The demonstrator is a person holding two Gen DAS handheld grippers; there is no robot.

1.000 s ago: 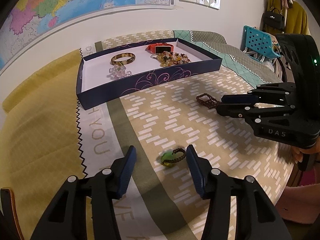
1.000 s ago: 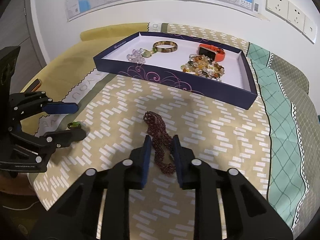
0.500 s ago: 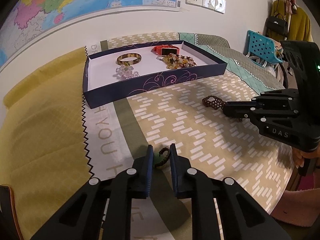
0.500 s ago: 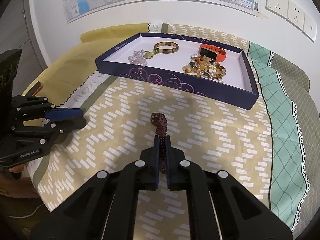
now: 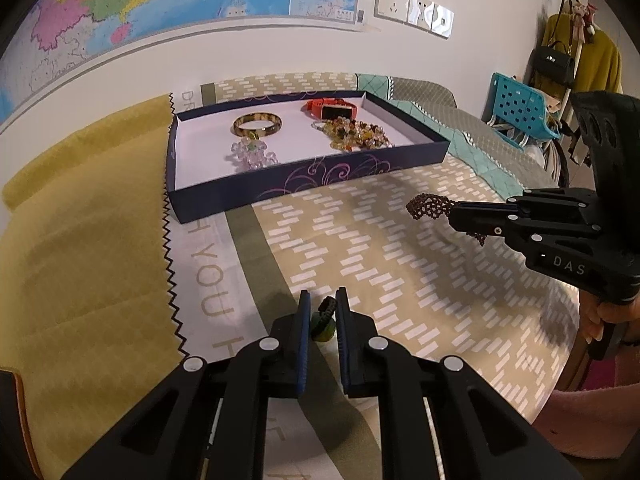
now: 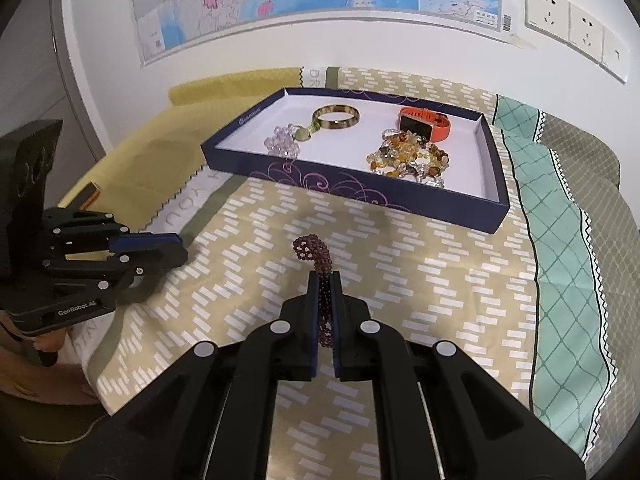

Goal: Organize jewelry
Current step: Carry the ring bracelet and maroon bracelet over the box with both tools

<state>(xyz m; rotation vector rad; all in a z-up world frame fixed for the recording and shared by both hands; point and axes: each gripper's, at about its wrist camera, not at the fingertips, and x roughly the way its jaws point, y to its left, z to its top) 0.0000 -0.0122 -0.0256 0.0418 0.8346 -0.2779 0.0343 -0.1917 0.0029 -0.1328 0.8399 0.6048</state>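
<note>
My left gripper [image 5: 322, 308] is shut on a green stone pendant with a dark cord [image 5: 322, 325], held just above the patterned cloth. My right gripper [image 6: 325, 280] is shut on a dark red beaded bracelet [image 6: 314, 252] and holds it off the cloth; the bracelet also shows in the left wrist view [image 5: 430, 206]. A navy tray [image 6: 352, 188] farther back holds a gold bangle [image 6: 336, 117], a clear crystal bracelet [image 6: 282, 145], an orange watch [image 6: 424, 125] and a heap of amber beads [image 6: 410, 159].
The tray [image 5: 304, 184] sits near the wall under a map. A yellow cloth [image 5: 80, 264] covers the left side, a teal quilt [image 6: 560, 256] the right. A blue basket [image 5: 520, 110] and hanging clothes stand at far right.
Both grippers have closed, the left on the green pendant and the right on the dark red bracelet. Both have lifted their pieces off the cloth toward the tray.
</note>
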